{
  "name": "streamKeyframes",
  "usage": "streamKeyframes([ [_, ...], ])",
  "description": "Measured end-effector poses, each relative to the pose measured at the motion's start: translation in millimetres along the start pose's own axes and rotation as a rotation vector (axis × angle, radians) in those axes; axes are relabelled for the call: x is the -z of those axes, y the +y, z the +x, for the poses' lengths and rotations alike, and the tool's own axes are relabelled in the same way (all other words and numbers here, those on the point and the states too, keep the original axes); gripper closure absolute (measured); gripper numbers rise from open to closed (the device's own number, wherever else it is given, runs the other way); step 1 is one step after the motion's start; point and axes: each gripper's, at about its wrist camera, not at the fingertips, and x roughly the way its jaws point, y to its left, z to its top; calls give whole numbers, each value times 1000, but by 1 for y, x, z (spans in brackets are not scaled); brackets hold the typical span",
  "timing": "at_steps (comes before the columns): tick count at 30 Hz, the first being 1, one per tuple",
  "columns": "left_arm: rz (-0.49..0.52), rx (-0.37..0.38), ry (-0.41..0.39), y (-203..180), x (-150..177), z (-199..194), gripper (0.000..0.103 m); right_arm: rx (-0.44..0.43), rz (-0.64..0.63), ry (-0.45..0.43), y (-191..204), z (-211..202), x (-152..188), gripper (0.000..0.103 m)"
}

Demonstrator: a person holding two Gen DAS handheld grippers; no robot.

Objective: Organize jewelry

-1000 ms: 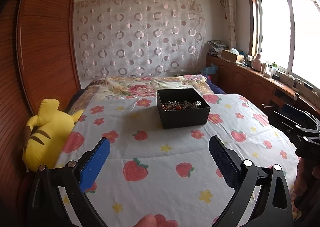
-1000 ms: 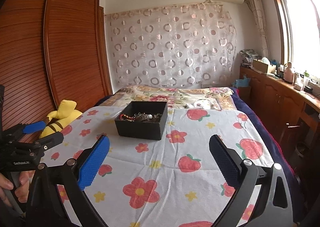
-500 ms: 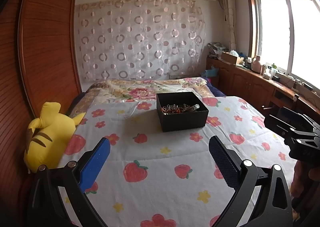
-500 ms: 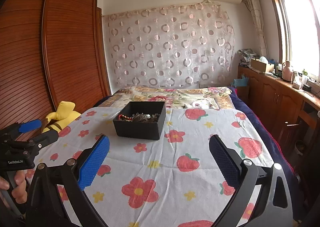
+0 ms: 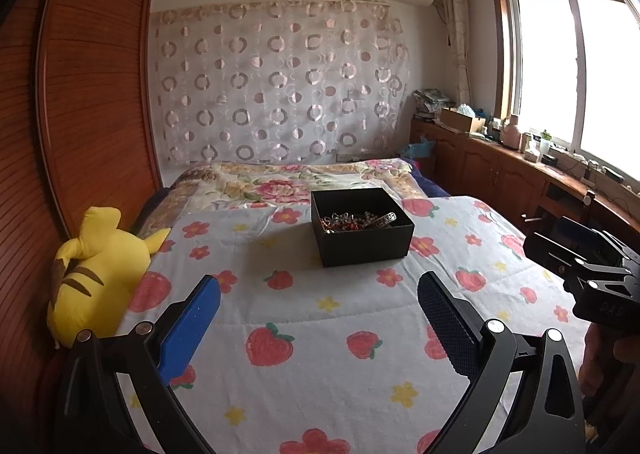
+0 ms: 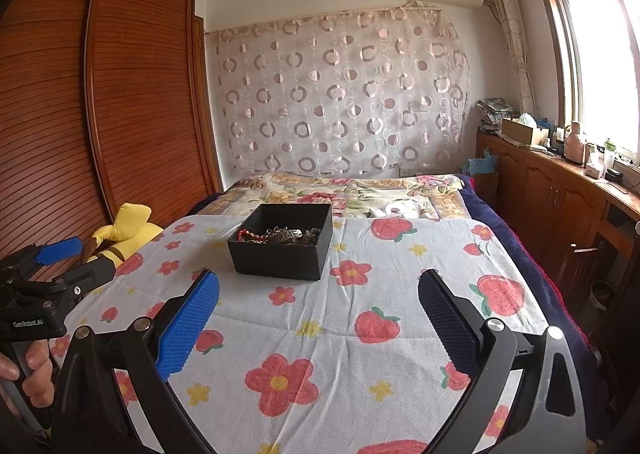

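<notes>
A black open box [image 5: 362, 232] stands on the flowered bedsheet [image 5: 320, 318] in the middle of the bed. It holds a tangle of jewelry [image 5: 358, 219], silvery chains and red beads. The box also shows in the right wrist view [image 6: 282, 246] with the jewelry [image 6: 280, 235] inside. My left gripper [image 5: 318, 308] is open and empty, well short of the box. My right gripper [image 6: 318, 308] is open and empty, also short of the box and to its right. Each gripper shows at the edge of the other's view.
A yellow plush toy [image 5: 94, 274] lies at the bed's left edge by the wooden wardrobe [image 5: 92, 102]. A folded floral quilt [image 5: 296, 178] lies behind the box. Wooden cabinets [image 5: 500, 178] with clutter run under the window on the right.
Both grippers have tilted up and drawn back a little, so the box sits lower and slightly farther in each view. Both stay open.
</notes>
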Motion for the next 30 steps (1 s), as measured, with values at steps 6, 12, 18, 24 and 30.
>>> streamKeyframes([
  [6, -1, -1, 0, 0, 1, 0, 8, 2, 2, -2, 0, 0, 0, 2],
  [12, -2, -1, 0, 1, 0, 0, 8, 3, 3, -3, -1, 1, 1, 2],
  [18, -1, 0, 1, 0, 1, 0, 8, 1, 3, -3, -1, 1, 1, 2],
  [24, 0, -3, 2, 0, 1, 0, 8, 1, 3, -2, -2, 0, 1, 2],
  [30, -1, -1, -3, 4, 1, 0, 8, 3, 4, -5, -2, 0, 2, 2],
])
